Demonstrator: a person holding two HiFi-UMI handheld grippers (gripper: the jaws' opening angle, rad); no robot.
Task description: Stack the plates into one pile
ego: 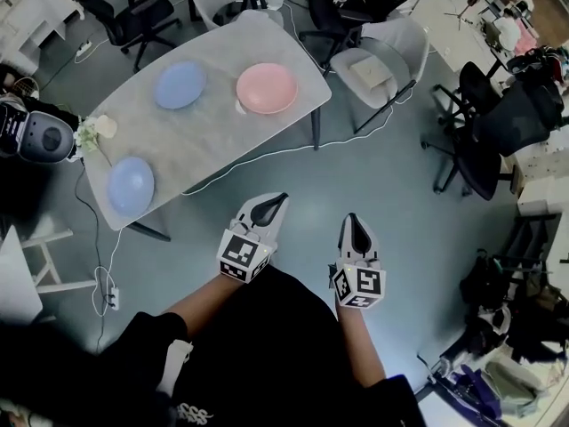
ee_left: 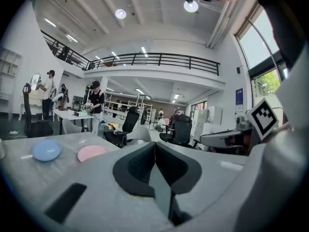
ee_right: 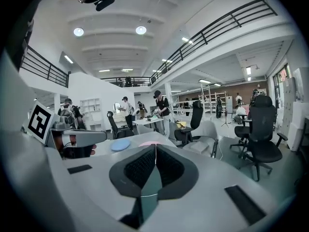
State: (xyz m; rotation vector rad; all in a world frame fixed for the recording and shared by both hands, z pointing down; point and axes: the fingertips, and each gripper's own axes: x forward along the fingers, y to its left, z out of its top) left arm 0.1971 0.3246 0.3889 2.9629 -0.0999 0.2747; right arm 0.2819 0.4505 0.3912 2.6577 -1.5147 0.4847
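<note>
Head view looks down on the grey floor [ego: 382,194], with the counter [ego: 213,140] standing up and to the left of me, well apart from both my tongs. A white chair [ego: 400,43] sits at the counter's right end and a black chair [ego: 133,12] stands beyond its far side.

Three plates lie on the counter, each on its own and none stacked. The pink plate [ego: 267,88] is near the right end. The far blue plate [ego: 180,84] lies just left of it with bare counter between them. The near blue plate [ego: 131,186] sits alone by the left corner closest to me, well apart from the other two.

I hold my left tongs [ego: 277,201] over the floor, short of the counter's near edge and pointing toward it. My right tongs [ego: 353,222] are beside them to the right, not touching.

Left gripper view shows the left jaws pressed fully together with nothing between them, and the pink and one blue plate lie off to their left. Right gripper view shows the right jaws closed tight as well, also empty, with a blue plate and the pink one beyond their tip.
</note>
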